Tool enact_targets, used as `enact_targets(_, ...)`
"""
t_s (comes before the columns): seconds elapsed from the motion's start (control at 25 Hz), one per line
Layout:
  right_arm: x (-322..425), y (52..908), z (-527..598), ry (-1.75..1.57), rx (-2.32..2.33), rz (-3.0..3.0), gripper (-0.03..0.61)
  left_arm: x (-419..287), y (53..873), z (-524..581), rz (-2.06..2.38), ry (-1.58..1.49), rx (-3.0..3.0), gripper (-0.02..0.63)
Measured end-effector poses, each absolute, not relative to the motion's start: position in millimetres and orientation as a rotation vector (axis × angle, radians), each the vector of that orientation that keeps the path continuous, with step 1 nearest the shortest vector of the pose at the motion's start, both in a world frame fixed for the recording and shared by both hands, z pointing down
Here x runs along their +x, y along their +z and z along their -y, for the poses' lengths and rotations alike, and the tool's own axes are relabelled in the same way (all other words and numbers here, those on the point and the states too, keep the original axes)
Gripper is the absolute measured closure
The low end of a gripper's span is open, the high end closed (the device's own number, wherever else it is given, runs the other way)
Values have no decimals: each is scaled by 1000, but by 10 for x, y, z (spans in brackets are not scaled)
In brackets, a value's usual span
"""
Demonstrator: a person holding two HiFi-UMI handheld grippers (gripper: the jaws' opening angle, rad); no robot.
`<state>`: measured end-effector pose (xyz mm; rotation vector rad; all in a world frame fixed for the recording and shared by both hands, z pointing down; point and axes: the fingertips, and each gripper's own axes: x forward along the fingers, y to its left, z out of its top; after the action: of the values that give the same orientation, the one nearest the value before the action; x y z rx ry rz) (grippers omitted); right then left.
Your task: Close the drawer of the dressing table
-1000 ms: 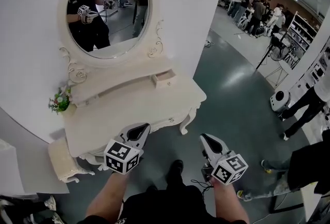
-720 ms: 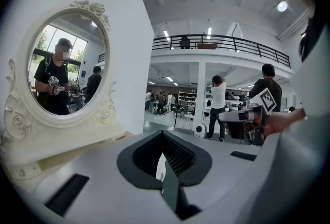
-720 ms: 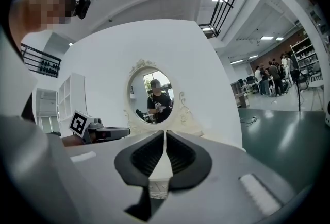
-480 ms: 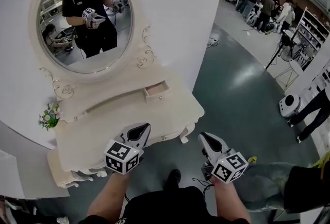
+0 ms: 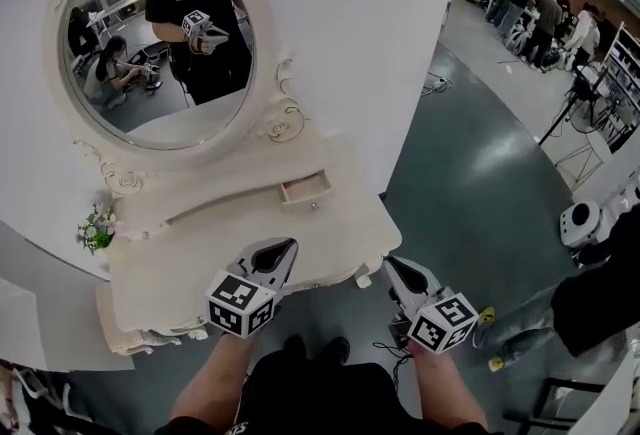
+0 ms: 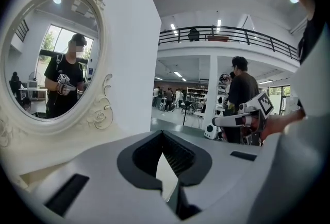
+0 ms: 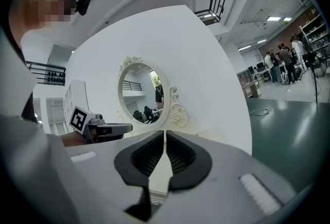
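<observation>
The cream dressing table (image 5: 200, 248) stands against the white wall under an oval mirror (image 5: 160, 33). Its small upper drawer (image 5: 305, 189) sticks out from the shelf at the back right of the top. My left gripper (image 5: 290, 245) is shut and empty, its tip over the table's front edge, well short of the drawer. My right gripper (image 5: 388, 263) is also shut and empty, hanging beside the table's right corner. The left gripper view shows shut jaws (image 6: 163, 134) and the mirror (image 6: 51, 63). The right gripper view shows shut jaws (image 7: 165, 133) aimed at the mirror (image 7: 144, 95).
A small flower bunch (image 5: 95, 228) sits at the table's left end and a cream stool (image 5: 115, 318) stands below it. Green floor lies to the right, with a white robot base (image 5: 580, 223), a person standing close by (image 5: 600, 298) and a group of people (image 5: 540, 13) far back.
I have stepped closer to the table, so the table and mirror fill more of the view. Both grippers kept shut and came forward with me. The drawer stands out as before.
</observation>
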<state>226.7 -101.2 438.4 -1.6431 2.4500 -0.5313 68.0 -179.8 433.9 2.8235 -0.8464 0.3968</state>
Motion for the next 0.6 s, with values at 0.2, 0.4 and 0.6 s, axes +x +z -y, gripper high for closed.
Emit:
enact_targets(0.2,2166,4416,1300,-551,-1621,-2497,554,625,4322,2043,872,374,2810,609)
enact_targets(0.4,2005,4376,1638,-542,-1629,-2521,554,524,4308,2356,866,344,2811,609)
enact_targets(0.6,1782,4380,1954,-552,-1642,-2564,552,389,4315,2597,849,323,2808,609)
